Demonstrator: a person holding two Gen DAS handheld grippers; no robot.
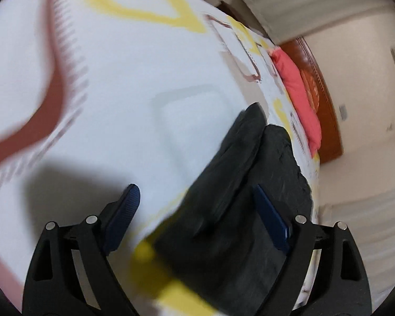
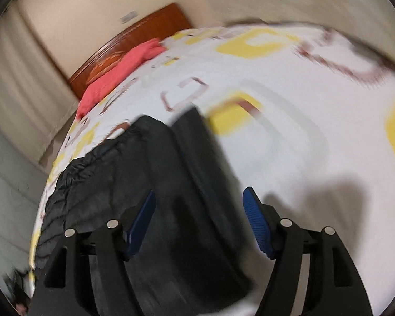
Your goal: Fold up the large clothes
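The dark garment [image 1: 237, 197] is black, of a matte, slightly wrinkled cloth, and it lies folded in long thick bands on the bed [image 1: 118, 92]. In the left wrist view it goes from the 6 o'clock edge up toward 2 o'clock, near the edge of the bed. In the right wrist view [image 2: 150, 179] its gathered, puckered hem shows at 8 o'clock.

The fingers of the left gripper [image 1: 194, 205] are spread wide, with ribbed dark blue pads; nothing is pinched. The fingers of the right gripper [image 2: 200, 210] are also spread, above the garment, and they press on nothing.

The bed cover is white and smooth, with yellow and brown rounded shapes. A coral pillow [image 2: 118, 71] lies at the brown wooden headboard [image 2: 144, 29]. The walls are cream, with pale curtains [image 2: 18, 84].
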